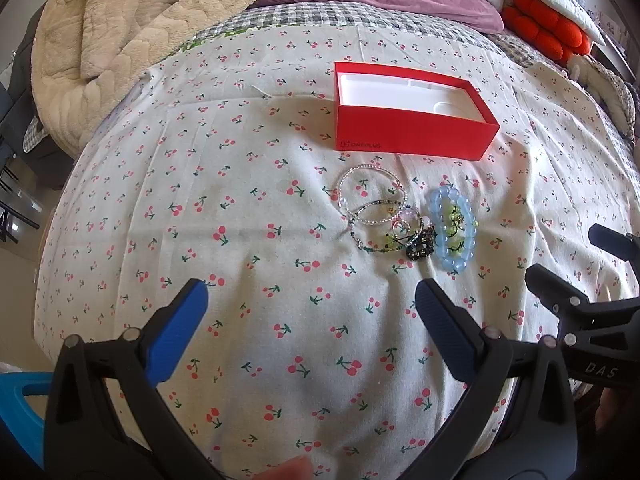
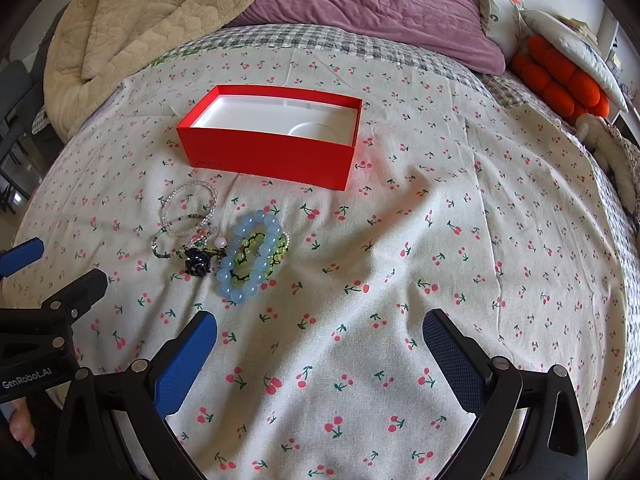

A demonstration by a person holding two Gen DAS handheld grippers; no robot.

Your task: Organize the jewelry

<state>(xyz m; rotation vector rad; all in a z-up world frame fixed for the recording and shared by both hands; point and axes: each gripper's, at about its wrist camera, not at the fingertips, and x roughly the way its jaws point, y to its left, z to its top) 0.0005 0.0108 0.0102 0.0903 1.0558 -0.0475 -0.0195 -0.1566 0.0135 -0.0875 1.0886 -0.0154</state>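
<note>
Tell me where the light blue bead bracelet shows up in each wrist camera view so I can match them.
Left wrist: light blue bead bracelet, right of centre, at the pile's right end.
Right wrist: the bracelet lies left of centre, again the pile's right end.
Shared landmark: red box, beyond it in both.

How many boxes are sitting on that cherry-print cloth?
1: a red box, open and showing its white inside, lies beyond the jewelry pile on the cherry-print cloth.
</note>
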